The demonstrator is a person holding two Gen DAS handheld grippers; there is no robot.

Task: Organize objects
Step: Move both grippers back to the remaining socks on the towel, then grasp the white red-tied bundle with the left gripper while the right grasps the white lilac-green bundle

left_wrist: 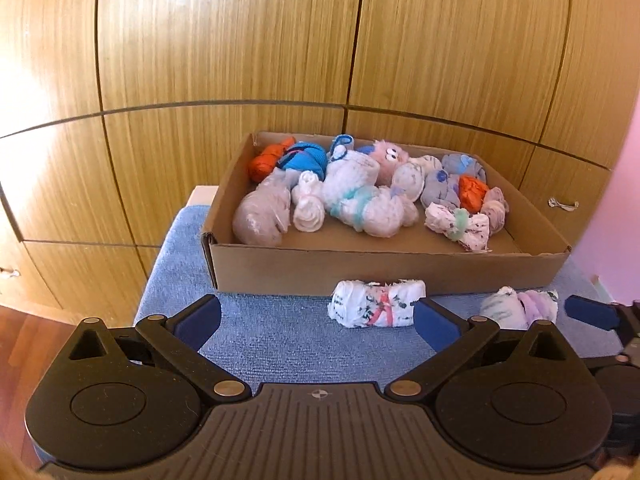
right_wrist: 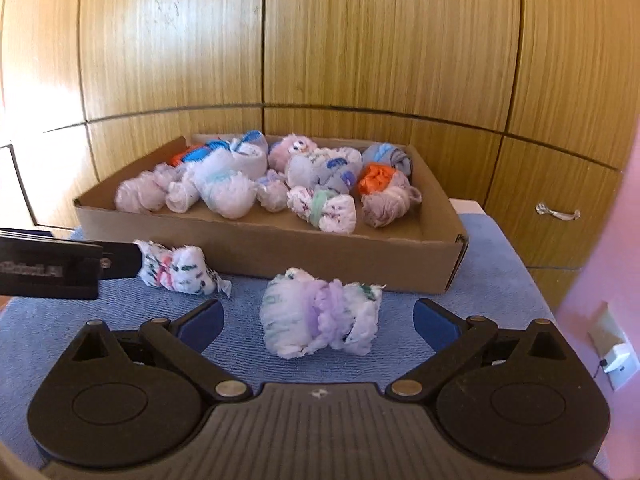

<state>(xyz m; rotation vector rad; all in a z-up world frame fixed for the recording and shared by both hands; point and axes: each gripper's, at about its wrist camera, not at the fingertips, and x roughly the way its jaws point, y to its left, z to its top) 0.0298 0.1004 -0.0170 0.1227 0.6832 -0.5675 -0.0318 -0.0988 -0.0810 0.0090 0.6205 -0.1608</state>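
Two rolled sock bundles lie outside the cardboard box point(left_wrist: 384, 270), on the blue towel point(left_wrist: 280, 344) that covers the bench. One is white with a dark print and a pink band point(left_wrist: 376, 309), just in front of the box's near wall. The other is white with a lilac band point(right_wrist: 320, 314), a little further out from the box and toward the right.

Inside the box a good dozen bundles are already gathered: orange, bright blue, grey, white with a mint band, and a pink fuzzy one with toy eyes. They lie loosely heaped rather than in rows, with a bare strip of cardboard floor along the near side. My reading is that the task is mostly done, with these two bundles left to go in.

The left tool point(left_wrist: 318, 320) is spread wide and holds nothing. The pink-banded bundle sits ahead of it, close to its right-hand finger; whether they touch I cannot tell.

The right tool point(right_wrist: 318, 322) is likewise spread wide and empty. The lilac-banded bundle lies squarely between its two fingers, with clear towel showing on each side.

Behind everything stands a wall of wooden cabinet doors point(left_wrist: 240, 40).
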